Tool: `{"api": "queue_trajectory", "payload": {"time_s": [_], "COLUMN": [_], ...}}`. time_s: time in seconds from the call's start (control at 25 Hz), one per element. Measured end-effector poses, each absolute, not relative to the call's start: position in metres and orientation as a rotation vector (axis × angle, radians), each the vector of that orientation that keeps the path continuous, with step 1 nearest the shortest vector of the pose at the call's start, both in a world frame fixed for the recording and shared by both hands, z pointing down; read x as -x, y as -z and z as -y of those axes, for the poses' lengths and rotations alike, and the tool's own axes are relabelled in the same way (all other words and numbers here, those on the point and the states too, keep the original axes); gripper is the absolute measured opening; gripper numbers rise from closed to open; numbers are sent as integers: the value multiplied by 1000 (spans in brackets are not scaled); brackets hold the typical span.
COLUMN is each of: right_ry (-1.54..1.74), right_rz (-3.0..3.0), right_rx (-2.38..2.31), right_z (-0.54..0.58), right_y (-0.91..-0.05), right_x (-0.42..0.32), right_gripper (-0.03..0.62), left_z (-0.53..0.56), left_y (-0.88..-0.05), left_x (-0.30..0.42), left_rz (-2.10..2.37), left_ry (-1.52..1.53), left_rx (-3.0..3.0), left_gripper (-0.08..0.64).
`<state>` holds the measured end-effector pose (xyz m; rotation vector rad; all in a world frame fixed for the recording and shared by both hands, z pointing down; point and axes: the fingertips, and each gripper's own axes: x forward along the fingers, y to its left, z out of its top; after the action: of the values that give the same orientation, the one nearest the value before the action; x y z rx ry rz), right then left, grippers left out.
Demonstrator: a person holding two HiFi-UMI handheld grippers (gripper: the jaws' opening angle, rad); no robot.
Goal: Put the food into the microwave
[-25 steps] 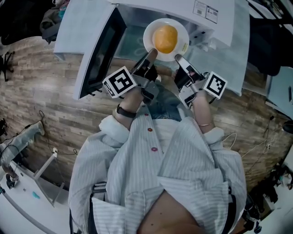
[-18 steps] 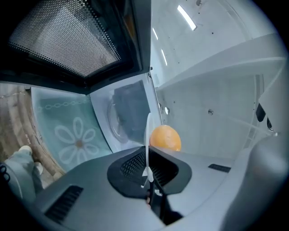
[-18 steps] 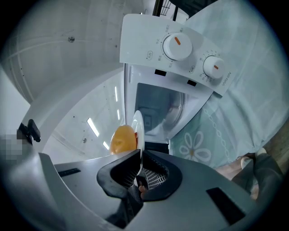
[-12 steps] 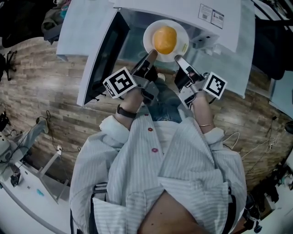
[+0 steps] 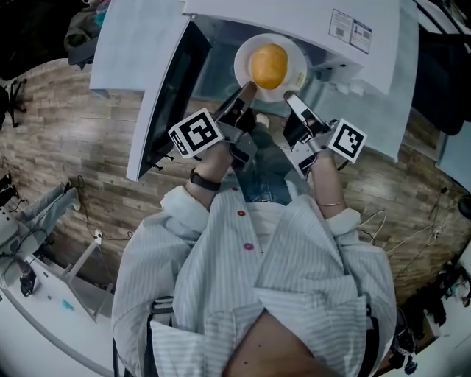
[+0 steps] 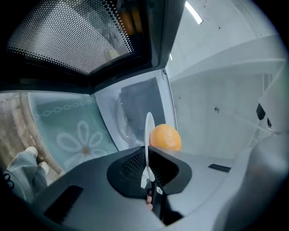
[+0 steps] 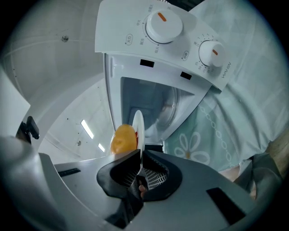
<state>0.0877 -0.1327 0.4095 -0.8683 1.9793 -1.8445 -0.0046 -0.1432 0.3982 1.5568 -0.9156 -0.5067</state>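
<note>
White and round, the shallow plate [image 5: 296, 53] hangs between your two claws right at the open mouth of the white microwave oven [image 5: 294, 18], and one orange, rounded piece of food [image 5: 268, 65] sits at its middle. Your left claw [image 5: 246, 91] is clamped on the plate's near-left rim, and your right claw [image 5: 291, 98] is clamped on the near-right rim. Each gripper view shows the plate edge-on, a thin white line pinched tight between the dark jaws, with the orange food rising just beyond them. The oven's dark-windowed door [image 5: 165, 92] stands swung wide to the left in the head view, clear of the plate. In the right gripper view, two white round dials with orange marks [image 7: 164, 22] sit on the control panel beside the cavity. A pale green cloth with a white daisy print [image 7: 198, 144] covers the tabletop under the oven. Both your sleeves are striped, and your arms reach forward side by side.
</note>
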Motion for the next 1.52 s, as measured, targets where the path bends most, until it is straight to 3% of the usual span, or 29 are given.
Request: {"api": "queue_trajectory", "payload": {"time_s": [1.52], "right_ry": [1802], "right_rz": [-1931], "right_rx": [1139], "right_z": [202], "right_y": [-510], "right_x": [-92], "right_gripper": [41], "left_z": [218], "left_y": [-493], "left_x": [8], "left_rz": [981], "left_ry": [403], "left_rx": [-1605], "left_gripper": [21]}}
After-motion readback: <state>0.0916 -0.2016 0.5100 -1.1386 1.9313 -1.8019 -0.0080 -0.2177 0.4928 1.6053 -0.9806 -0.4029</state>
